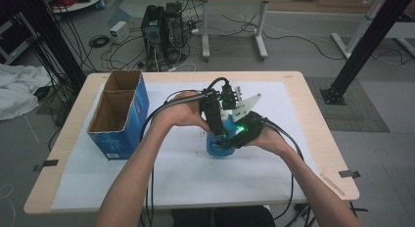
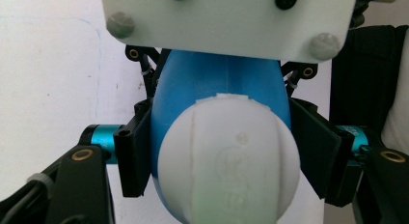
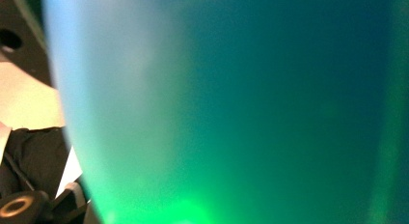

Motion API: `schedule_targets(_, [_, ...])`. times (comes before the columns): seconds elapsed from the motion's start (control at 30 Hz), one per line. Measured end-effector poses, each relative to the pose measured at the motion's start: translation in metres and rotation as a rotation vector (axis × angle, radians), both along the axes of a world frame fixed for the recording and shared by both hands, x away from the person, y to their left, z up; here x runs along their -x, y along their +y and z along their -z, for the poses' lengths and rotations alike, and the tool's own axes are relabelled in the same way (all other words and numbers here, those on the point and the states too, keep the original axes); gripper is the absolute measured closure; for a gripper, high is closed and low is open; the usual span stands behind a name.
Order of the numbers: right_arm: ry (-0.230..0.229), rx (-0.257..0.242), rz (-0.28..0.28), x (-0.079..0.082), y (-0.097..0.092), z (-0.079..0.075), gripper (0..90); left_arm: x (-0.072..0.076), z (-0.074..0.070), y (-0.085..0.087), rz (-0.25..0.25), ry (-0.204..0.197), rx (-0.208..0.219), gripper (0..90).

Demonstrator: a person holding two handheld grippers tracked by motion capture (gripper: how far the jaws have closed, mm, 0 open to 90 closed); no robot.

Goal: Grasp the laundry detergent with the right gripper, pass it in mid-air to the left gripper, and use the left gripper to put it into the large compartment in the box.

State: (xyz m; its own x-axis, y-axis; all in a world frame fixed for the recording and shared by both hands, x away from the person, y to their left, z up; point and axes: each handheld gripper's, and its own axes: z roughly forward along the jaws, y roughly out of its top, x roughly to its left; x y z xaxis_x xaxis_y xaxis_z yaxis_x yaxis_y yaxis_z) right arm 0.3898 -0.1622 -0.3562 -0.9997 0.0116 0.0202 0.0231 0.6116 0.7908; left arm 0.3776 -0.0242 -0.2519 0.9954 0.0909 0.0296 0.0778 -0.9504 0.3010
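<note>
A blue translucent bottle with a white cap stands on the white sheet at the table's middle. My right gripper comes in from the right and is shut on the bottle's body; a green light glows on it. In the right gripper view the blue bottle sits right against the camera. My left gripper points down from above at the bottle's top. In the left gripper view the white cap faces the camera, and the black pads lie against both sides of the blue shoulder beneath it.
An open blue cardboard box with two compartments stands at the table's left. A white sheet covers most of the wooden table. Cables trail from both grippers toward the near edge. Computer towers stand on the floor beyond.
</note>
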Motion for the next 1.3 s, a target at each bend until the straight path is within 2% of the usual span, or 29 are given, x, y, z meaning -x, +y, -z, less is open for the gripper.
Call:
schedule_targets(0.07, [-0.003,0.009,-0.013,-0.0007,-0.0007,-0.0002,43.6,0.0002,-0.0007,0.0,-0.003,0.001,-0.013,32.4])
schedule_targets(0.13, [-0.004,0.001,0.005,0.0004,0.0008,0.0006,43.6,0.0002,-0.0001,0.0003,-0.009,0.003,-0.006,33.5])
schedule_targets(0.17, [0.0,0.001,-0.005,0.0003,0.0008,0.0006,43.6,-0.0007,-0.0011,0.0,-0.001,-0.002,-0.021,33.7])
schedule_targets(0.3, [0.002,0.004,-0.005,0.001,0.0017,0.0012,43.6,-0.0002,-0.0004,0.0008,-0.016,0.002,-0.019,36.2])
schedule_targets(0.63, [-0.002,-0.001,-0.008,0.0015,0.002,0.0016,43.5,0.0015,-0.0011,0.0007,-0.011,-0.011,-0.024,37.7])
schedule_targets(0.67, [0.0,-0.001,-0.011,0.0017,0.0021,0.0015,43.4,0.0022,-0.0006,0.0012,-0.016,-0.005,-0.013,37.8])
schedule_targets(0.77, [0.003,-0.008,-0.01,0.0022,0.0022,0.0014,43.1,0.0024,-0.002,0.0018,-0.014,-0.01,-0.014,38.0])
schedule_targets(0.8, [0.002,-0.01,-0.013,0.002,0.0023,0.0014,43.0,0.0012,-0.0025,0.0019,0.001,-0.015,-0.015,38.1])
schedule_targets(0.87, [0.011,-0.01,-0.015,0.0023,0.0023,0.0013,42.6,0.0004,-0.0041,0.0024,0.01,-0.013,-0.041,38.1])
schedule_targets(0.9, [0.007,-0.011,-0.017,0.0022,0.0026,0.0015,42.4,0.0013,-0.0024,0.0023,-0.001,-0.009,-0.023,38.1])
schedule_targets(1.3, [0.005,-0.008,-0.015,0.0032,0.0013,0.0001,35.8,0.0013,-0.0011,0.0029,-0.008,-0.011,-0.028,38.1])
